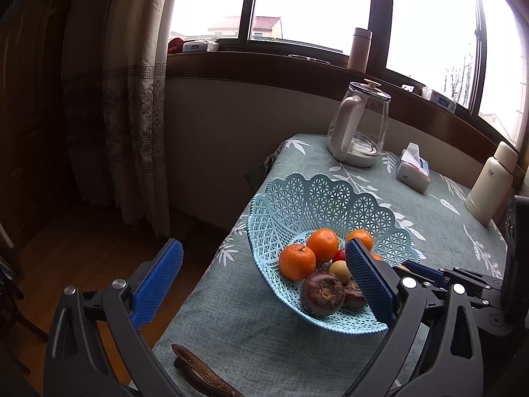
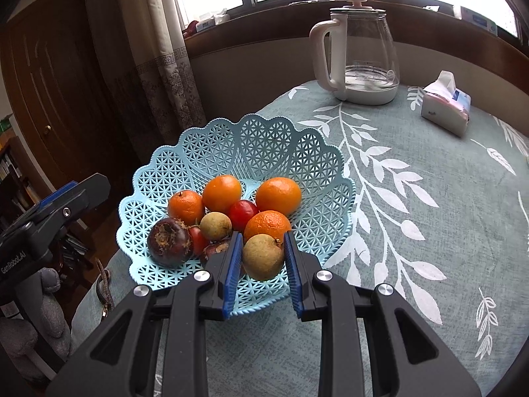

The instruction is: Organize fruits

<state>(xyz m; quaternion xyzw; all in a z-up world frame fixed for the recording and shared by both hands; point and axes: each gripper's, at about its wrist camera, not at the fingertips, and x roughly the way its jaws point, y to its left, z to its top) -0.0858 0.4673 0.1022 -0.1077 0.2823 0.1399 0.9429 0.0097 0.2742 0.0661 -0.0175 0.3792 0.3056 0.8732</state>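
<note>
Holding a tan round fruit (image 2: 263, 257) between its blue pads, right gripper (image 2: 261, 264) sits over the near rim of the blue lattice basket (image 2: 264, 145). Basket contents: mandarins (image 2: 221, 193), dark purple fruit (image 2: 169, 242), red fruit (image 2: 243, 213). Left gripper (image 1: 264, 284): spread wide, empty, near left of basket. Fruit judged light, firm, thin-skinned; grip across its widest part, gently.

I see a pale blue lattice basket (image 2: 264, 139), orange mandarins (image 2: 278, 196), and a grey-green tablecloth (image 2: 429, 231) with white leaves.
</note>
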